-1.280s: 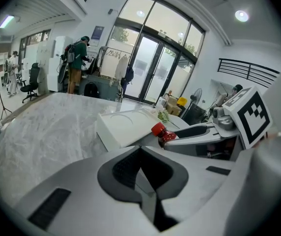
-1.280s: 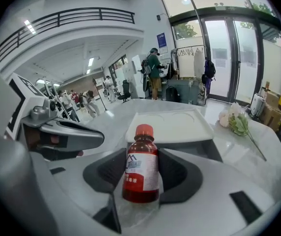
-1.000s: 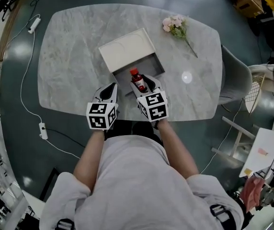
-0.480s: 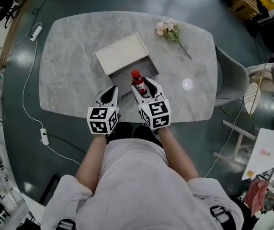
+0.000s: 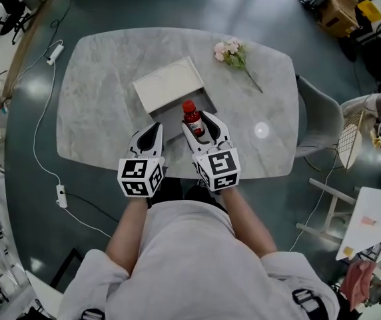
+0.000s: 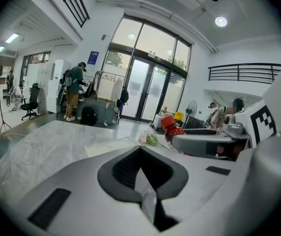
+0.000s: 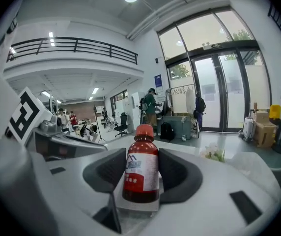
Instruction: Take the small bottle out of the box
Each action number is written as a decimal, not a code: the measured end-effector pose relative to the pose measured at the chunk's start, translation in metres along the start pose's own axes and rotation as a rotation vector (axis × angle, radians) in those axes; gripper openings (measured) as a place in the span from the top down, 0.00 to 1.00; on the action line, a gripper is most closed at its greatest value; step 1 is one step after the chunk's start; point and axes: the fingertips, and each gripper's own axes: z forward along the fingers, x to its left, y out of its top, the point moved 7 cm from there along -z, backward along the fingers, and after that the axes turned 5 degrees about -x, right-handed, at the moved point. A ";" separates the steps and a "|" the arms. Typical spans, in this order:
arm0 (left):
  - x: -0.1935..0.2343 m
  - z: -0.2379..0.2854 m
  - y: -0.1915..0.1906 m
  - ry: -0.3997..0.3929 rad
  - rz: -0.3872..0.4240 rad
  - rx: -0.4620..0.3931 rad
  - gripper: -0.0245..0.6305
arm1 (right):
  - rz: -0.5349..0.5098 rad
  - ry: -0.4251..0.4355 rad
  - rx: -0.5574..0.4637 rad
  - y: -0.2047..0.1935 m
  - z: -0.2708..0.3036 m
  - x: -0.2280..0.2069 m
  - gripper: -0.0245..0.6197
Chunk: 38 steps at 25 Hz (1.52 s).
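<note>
The right tongs (image 5: 198, 122) grip the small bottle (image 7: 141, 170), which stands straight up, red cap on top, over the near edge of the box (image 5: 210, 103). The left tongs (image 5: 152, 131) are shut and hold nothing, just to its left. The counter (image 5: 104, 99) looks bare to the right of the box.

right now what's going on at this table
A person stands at a marble table with a gripper in each hand. The right gripper is shut on a small red-capped bottle, held upright at the near side of an open box. The left gripper is shut and empty beside it. A flower lies farther back.
</note>
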 end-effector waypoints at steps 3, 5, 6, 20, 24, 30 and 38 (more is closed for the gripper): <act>-0.004 0.000 0.007 -0.001 0.002 -0.021 0.93 | -0.040 0.004 -0.037 0.014 -0.003 0.002 0.62; -0.006 -0.002 0.012 0.000 0.002 -0.036 0.93 | -0.042 0.009 -0.067 0.024 -0.006 0.003 0.62; -0.007 -0.002 0.015 0.001 0.003 -0.045 0.93 | -0.044 0.011 -0.081 0.029 -0.008 0.003 0.62; -0.010 -0.020 0.072 0.032 0.096 -0.212 0.93 | -0.094 0.008 -0.246 0.085 -0.023 0.005 0.62; -0.014 -0.027 0.091 0.041 0.130 -0.268 0.93 | -0.138 0.008 -0.303 0.102 -0.031 0.001 0.62; -0.023 -0.033 0.112 0.025 0.184 -0.356 0.93 | -0.159 0.008 -0.404 0.124 -0.041 0.004 0.62; -0.027 -0.039 0.129 0.039 0.207 -0.403 0.93 | -0.173 -0.013 -0.482 0.141 -0.052 0.003 0.62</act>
